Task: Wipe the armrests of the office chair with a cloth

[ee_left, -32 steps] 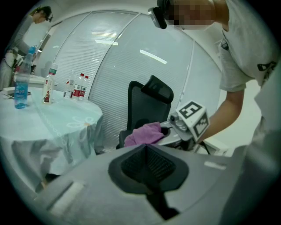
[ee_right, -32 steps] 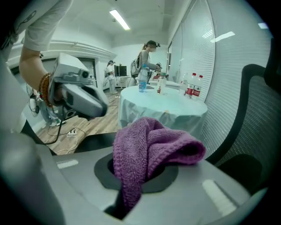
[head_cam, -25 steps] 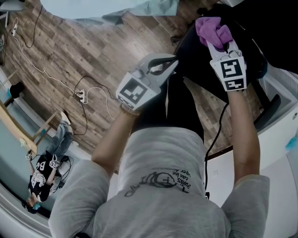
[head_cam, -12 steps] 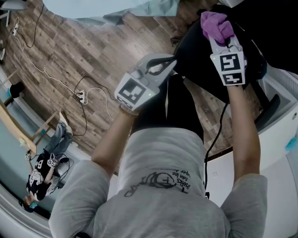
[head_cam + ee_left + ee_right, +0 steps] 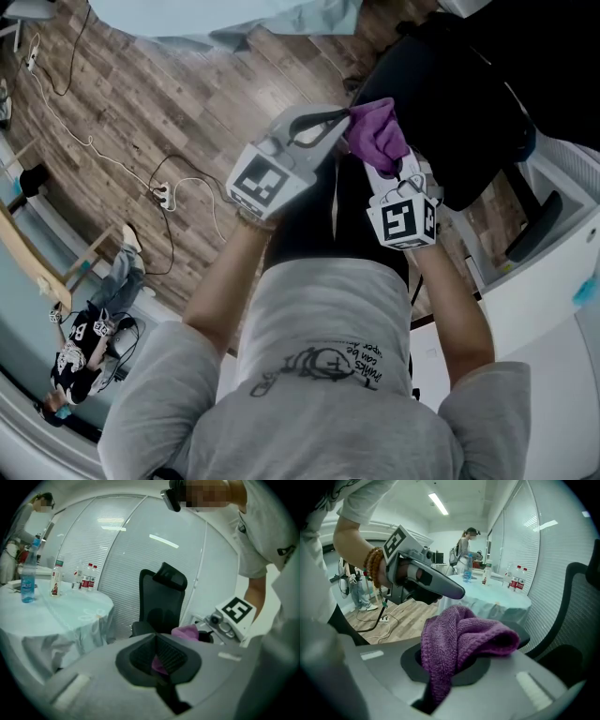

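Purple knit cloth is bunched up between the jaws of the right gripper, which are clamped on it so that a thick fold spills over the top and a tail hangs down into the dark gap. From the head view the right gripper is held close in front of the person's body, above the dark trouser legs, with the cloth standing up from its tip. The cloth is in the air, clear of the black office chair, which stands just beyond it to the right. The left gripper points across toward the cloth, and its tip sits right against the cloth's upper edge. Its jaws meet at the tips and pinch nothing: in the right gripper view the left gripper shows a closed white point hanging just above the cloth. In the left gripper view the ribbed pads of the left gripper run together, and a sliver of purple shows low in the gap between them. Past them stands the office chair with its mesh back, beside a round table draped in pale cloth and carrying water bottles. White cables trail over the wood-pattern floor.
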